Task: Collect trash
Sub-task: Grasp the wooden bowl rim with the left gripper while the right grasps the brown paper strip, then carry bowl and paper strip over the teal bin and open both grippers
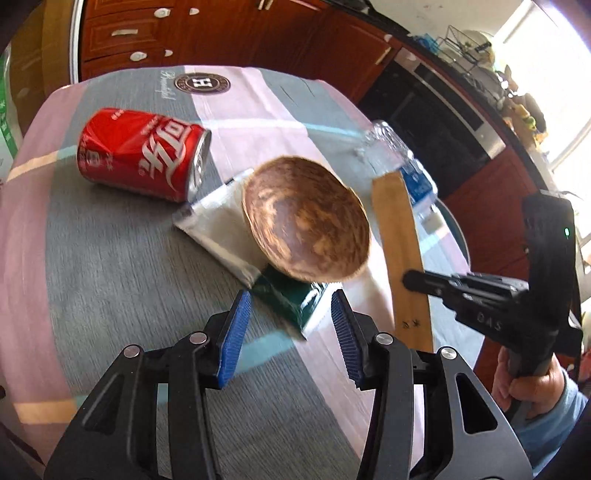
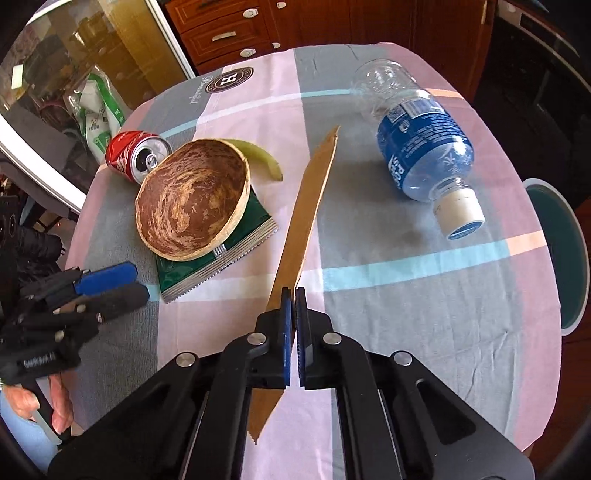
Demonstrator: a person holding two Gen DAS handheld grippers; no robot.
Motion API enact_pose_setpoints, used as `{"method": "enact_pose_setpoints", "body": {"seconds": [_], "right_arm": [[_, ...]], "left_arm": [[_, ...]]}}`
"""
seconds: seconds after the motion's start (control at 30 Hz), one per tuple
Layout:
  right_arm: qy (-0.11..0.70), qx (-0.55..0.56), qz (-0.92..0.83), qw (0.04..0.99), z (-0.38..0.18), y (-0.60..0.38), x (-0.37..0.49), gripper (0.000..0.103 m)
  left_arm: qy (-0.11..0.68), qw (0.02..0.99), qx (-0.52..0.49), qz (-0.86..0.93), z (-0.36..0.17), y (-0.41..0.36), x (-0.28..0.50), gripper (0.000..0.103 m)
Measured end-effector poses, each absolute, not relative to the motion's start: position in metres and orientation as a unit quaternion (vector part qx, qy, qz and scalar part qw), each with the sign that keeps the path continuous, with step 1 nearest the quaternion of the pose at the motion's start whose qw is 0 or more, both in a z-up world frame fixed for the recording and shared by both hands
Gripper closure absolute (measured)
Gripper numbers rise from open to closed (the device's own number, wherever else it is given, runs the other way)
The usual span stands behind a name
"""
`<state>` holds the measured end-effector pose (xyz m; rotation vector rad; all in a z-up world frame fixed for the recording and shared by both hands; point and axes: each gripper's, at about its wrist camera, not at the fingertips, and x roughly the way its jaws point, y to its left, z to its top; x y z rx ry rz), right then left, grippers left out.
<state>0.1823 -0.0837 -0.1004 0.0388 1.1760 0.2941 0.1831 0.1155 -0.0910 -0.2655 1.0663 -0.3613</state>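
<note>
A long cardboard strip (image 2: pixel 306 206) lies across the table middle; my right gripper (image 2: pixel 294 295) is shut on its near part. The strip also shows in the left wrist view (image 1: pixel 400 251). A brown bowl (image 2: pixel 192 199) rests on a green and silver snack wrapper (image 2: pixel 218 262). A red soda can (image 1: pixel 142 155) lies on its side behind it. A clear water bottle with a blue label (image 2: pixel 421 147) lies at the right. A pale green peel (image 2: pixel 262 155) lies behind the bowl. My left gripper (image 1: pixel 291 306) is open just before the wrapper (image 1: pixel 291 299).
The round table has a pink and grey checked cloth (image 2: pixel 406 295). A teal bin (image 2: pixel 561 251) stands beyond the table's right edge. Wooden cabinets (image 1: pixel 221 33) stand behind. A plastic bag (image 2: pixel 96 110) hangs at the left.
</note>
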Motion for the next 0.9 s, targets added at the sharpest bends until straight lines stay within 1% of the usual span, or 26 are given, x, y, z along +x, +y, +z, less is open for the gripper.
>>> {"method": "enact_pose_setpoints", "body": {"seconds": [0.2, 0.4, 0.43, 0.47, 0.5, 0.53, 0.67, 0.9], "right_arm": [[0.55, 0.027, 0.152, 0.821, -0.1, -0.087, 0.185, 0.1], [0.55, 0.035, 0.167, 0.818, -0.105, -0.091, 0.186, 0.1], [0.55, 0.038, 0.168, 0.817, -0.105, -0.092, 0.186, 0.1], [0.549, 0.04, 0.17, 0.817, -0.105, -0.093, 0.186, 0.1], [0.549, 0.041, 0.17, 0.818, -0.105, -0.094, 0.186, 0.1], [0.548, 0.043, 0.17, 0.818, -0.104, -0.097, 0.185, 0.1], [0.541, 0.051, 0.175, 0.821, -0.098, -0.104, 0.181, 0.1], [0.517, 0.067, 0.184, 0.833, -0.079, -0.119, 0.171, 0.1]], "left_arm": [[0.505, 0.84, -0.143, -0.139, -0.093, 0.122, 0.222, 0.056], [0.518, 0.838, -0.117, -0.127, -0.105, 0.109, 0.236, 0.057], [0.517, 0.84, -0.112, -0.124, -0.104, 0.106, 0.235, 0.059], [0.514, 0.842, -0.108, -0.121, -0.103, 0.105, 0.234, 0.074], [0.509, 0.847, -0.098, -0.115, -0.101, 0.103, 0.232, 0.081], [0.503, 0.853, -0.088, -0.111, -0.099, 0.1, 0.23, 0.092], [0.471, 0.875, -0.049, -0.099, -0.081, 0.09, 0.213, 0.096], [0.457, 0.885, -0.014, -0.092, -0.06, 0.071, 0.186, 0.096]]}}
